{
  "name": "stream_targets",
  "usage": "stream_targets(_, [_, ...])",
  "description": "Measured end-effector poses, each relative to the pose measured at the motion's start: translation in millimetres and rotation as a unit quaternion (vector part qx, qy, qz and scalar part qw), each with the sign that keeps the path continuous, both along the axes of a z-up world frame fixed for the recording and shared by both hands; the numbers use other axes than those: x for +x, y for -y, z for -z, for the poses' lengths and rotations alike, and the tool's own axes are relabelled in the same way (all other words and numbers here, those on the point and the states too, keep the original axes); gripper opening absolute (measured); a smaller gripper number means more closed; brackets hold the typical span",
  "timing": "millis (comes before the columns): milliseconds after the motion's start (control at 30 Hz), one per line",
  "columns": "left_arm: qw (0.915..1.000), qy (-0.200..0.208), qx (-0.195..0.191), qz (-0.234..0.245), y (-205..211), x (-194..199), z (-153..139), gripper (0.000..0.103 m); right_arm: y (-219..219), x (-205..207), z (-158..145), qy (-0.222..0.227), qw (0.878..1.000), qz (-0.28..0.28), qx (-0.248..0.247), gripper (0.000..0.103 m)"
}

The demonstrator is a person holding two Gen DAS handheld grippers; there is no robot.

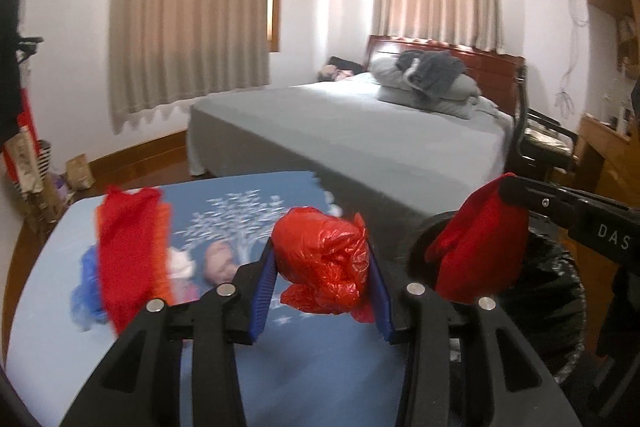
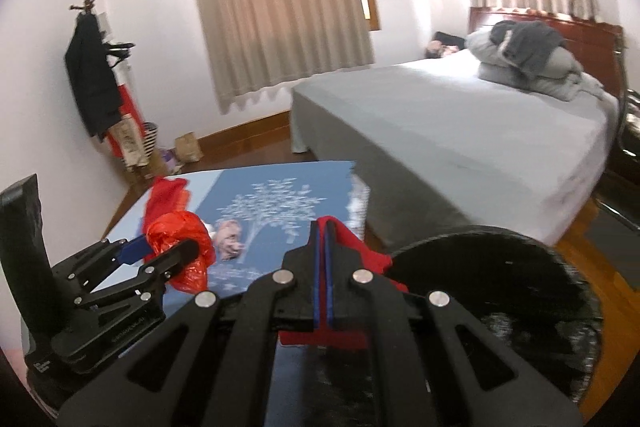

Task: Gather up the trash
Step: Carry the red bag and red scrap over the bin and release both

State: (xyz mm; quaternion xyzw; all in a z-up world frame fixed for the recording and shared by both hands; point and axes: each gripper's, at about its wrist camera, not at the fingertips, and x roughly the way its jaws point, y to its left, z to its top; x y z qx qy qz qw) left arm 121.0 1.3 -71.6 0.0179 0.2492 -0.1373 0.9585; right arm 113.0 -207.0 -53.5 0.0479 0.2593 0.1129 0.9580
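Note:
My left gripper [image 1: 322,263] is shut on a crumpled red plastic bag [image 1: 324,263], held above the blue table [image 1: 280,367]; it also shows in the right wrist view [image 2: 176,239]. My right gripper [image 2: 323,227] is shut on a red cloth-like piece of trash [image 2: 360,247], which hangs over the black-lined trash bin [image 2: 500,287]; the same piece [image 1: 476,243] shows in the left wrist view beside the bin [image 1: 540,291]. More red trash [image 1: 128,251] lies on the table's left with a blue bag [image 1: 86,287] and a pink-white scrap [image 1: 218,263].
A bed with grey sheets [image 1: 360,131] and piled bedding [image 1: 428,83] stands beyond the table. A coat rack [image 2: 92,67] with clothes and bags on the floor stand at the left wall. Wooden furniture [image 1: 600,147] is on the right.

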Motion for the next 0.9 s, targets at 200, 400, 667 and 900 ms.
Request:
stream_targets(200, [0.9989,0.003,-0.009,0.046,45,3,0,0.042,45,-7,7,-0.004,0.999,0.049,-0.011,0.002])
stream_targets(400, [0.9967,0.006,-0.010,0.081,80,8,3,0.042,82,-16,20,-0.014,0.996,0.086,-0.019,0.002])
stream_targets(667, [0.9928,-0.009,-0.004,0.120,122,14,15,0.042,106,-18,41,-0.039,0.993,0.109,-0.036,0.005])
stream_targets(900, [0.9905,-0.023,-0.003,0.135,135,17,21,0.066,123,-24,53,-0.058,0.988,0.142,-0.026,0.035])
